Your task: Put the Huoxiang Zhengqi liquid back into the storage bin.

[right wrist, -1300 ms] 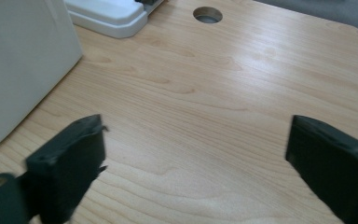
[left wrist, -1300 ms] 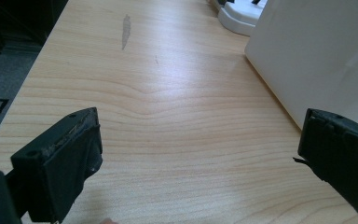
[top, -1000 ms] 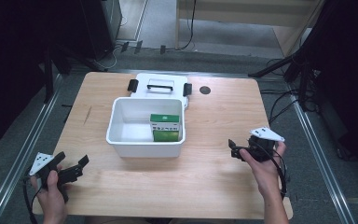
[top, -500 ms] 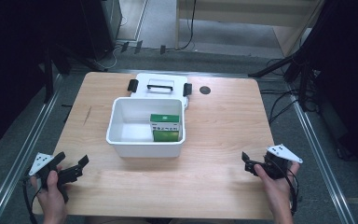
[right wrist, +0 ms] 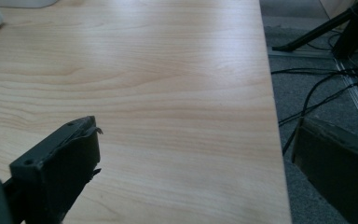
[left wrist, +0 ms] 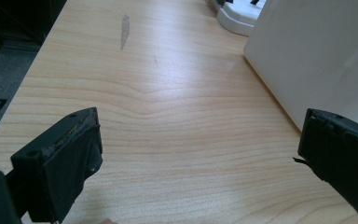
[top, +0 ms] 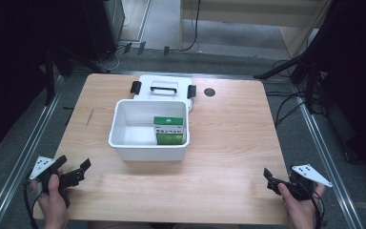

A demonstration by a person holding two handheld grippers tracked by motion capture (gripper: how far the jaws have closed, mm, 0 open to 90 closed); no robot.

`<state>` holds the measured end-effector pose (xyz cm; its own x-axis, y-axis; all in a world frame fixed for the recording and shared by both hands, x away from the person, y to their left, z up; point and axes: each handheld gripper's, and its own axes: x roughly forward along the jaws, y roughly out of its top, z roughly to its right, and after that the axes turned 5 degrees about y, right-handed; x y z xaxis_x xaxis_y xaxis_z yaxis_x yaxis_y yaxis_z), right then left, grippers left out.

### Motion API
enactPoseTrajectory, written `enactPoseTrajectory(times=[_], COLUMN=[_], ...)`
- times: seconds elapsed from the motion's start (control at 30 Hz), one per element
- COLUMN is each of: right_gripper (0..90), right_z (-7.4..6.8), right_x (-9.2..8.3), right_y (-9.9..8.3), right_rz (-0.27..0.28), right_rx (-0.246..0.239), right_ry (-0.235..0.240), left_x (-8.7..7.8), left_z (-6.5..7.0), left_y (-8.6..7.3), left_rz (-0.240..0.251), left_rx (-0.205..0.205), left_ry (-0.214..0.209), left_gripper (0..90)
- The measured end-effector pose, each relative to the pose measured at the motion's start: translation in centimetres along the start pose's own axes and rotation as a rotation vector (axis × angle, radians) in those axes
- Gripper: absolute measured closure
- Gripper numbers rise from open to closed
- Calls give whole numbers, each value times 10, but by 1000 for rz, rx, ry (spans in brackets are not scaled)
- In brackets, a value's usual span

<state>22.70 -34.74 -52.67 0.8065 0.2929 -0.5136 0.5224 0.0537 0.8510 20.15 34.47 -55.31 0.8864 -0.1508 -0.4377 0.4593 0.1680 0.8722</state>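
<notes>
Left gripper (top: pixel 74 171): jaws apart, empty, low over the table's (top: pixel 228 143) near left corner.
Right gripper (top: pixel 274 179): jaws spread, empty, at the near right edge of the table.
White bin (top: pixel 148 151): mid-table, well apart from both grippers.
Green box (top: pixel 168 130): inside the bin, against its right wall.
Lid (top: pixel 163 87): flat behind the bin, touching it.

The white box (top: pixel 148 151) hides the bottom of the green carton (top: pixel 169 130) inside it. The words on the carton are too small to read. The white lid (top: pixel 163 88) behind is partly hidden by the box. The bottom edge cuts off both of the person's arms.
</notes>
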Motion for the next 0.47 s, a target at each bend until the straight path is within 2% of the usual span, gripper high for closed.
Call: enactPoseTrajectory(times=[0.2,0.33,0.47], right_gripper=[22,22,24], right_z=[10,12,9], right_x=[-10,-9,-7], right_y=[-10,-17,-21], right_rz=[10,14,0], right_rx=[25,39,21], right_ry=[-4,8,10], left_x=[0,0,0], left_z=[0,0,0], left_y=[0,0,0], left_rz=[1,0,-4], left_rx=[2,3,1], left_ry=[1,1,1], left_gripper=[6,6,6])
